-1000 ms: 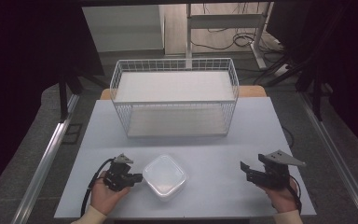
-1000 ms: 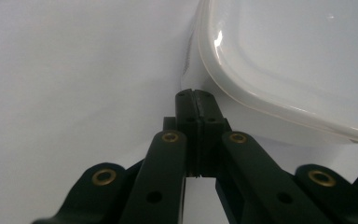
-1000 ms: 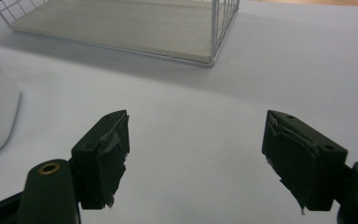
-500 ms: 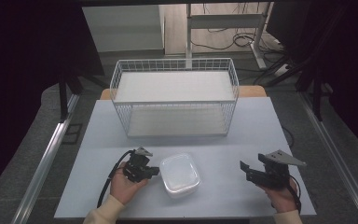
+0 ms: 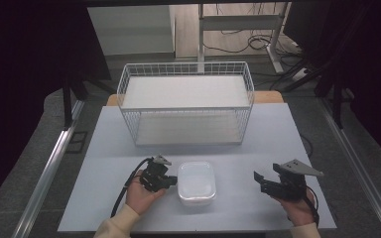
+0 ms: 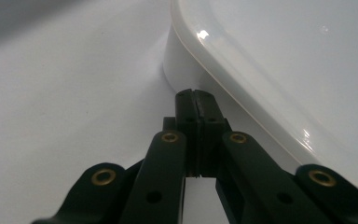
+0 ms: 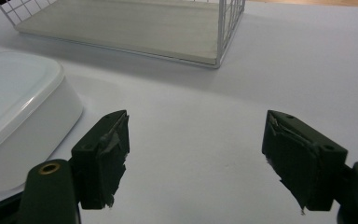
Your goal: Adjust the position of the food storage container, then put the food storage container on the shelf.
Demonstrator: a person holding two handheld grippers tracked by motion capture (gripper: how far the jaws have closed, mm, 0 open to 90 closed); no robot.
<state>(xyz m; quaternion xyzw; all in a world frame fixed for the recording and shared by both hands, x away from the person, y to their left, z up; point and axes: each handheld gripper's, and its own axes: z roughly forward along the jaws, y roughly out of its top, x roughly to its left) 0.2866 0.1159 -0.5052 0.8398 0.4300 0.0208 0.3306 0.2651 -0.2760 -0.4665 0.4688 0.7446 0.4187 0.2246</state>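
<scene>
Box: a white, glossy plastic rounded-rectangle lidded box [image 5: 196, 182] lies flat on the pale grey surface [image 5: 258, 144], long axis running toward the white wire basket [image 5: 186, 101].
Left gripper [image 6: 196, 99]: jaws pressed together, tips against the box's left wall.
Right gripper [image 7: 196, 154]: jaws spread wide, well apart from the box.

In your left gripper view, the white rounded-rectangular lidded plastic container [image 6: 279, 60] runs off the top and right edges, so its far side stays unseen. In your right gripper view, the left edge cuts that container off, and the top edge crops the white wire basket [image 7: 223, 28]. From above, your left hand [image 5: 141, 196] covers the lower body of the left gripper [image 5: 166, 182].
</scene>
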